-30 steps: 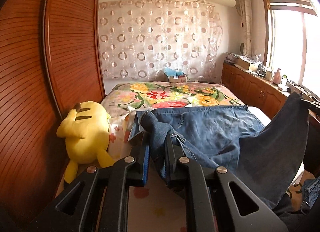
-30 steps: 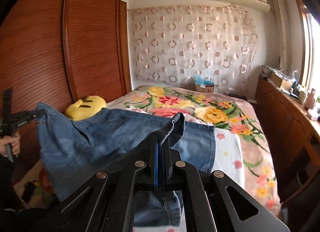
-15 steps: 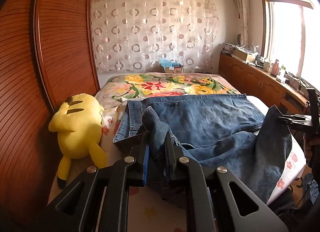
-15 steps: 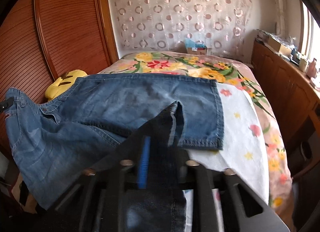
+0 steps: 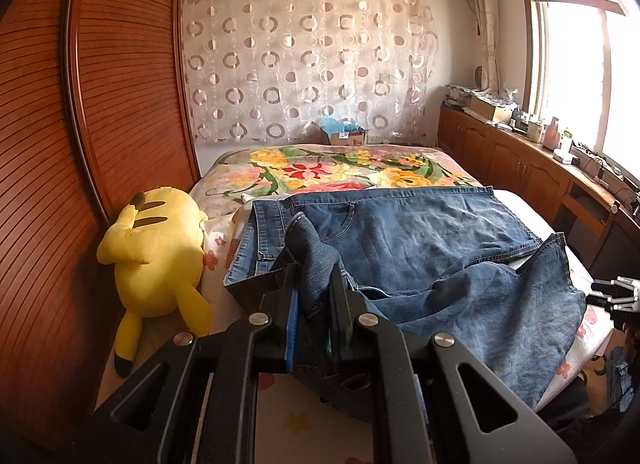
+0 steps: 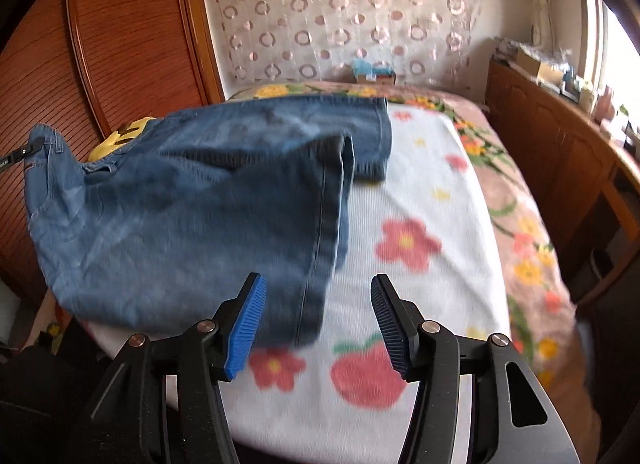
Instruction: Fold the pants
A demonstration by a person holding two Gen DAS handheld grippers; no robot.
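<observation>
Jeans (image 5: 420, 248) lie across the near bed (image 6: 432, 191). Right gripper (image 6: 318, 322) has just opened, jaws apart, dropping its hem; left gripper (image 5: 316, 296) stays clamped on the waistband: 1 leg laid over.

Yellow plush toy (image 5: 154, 252) beside wooden wardrobe (image 5: 80, 143)

bare bedsheet (image 6: 420, 191) right of the jeans (image 6: 192, 199) lies open; plush toy (image 5: 156, 252) crowds the left.
</observation>
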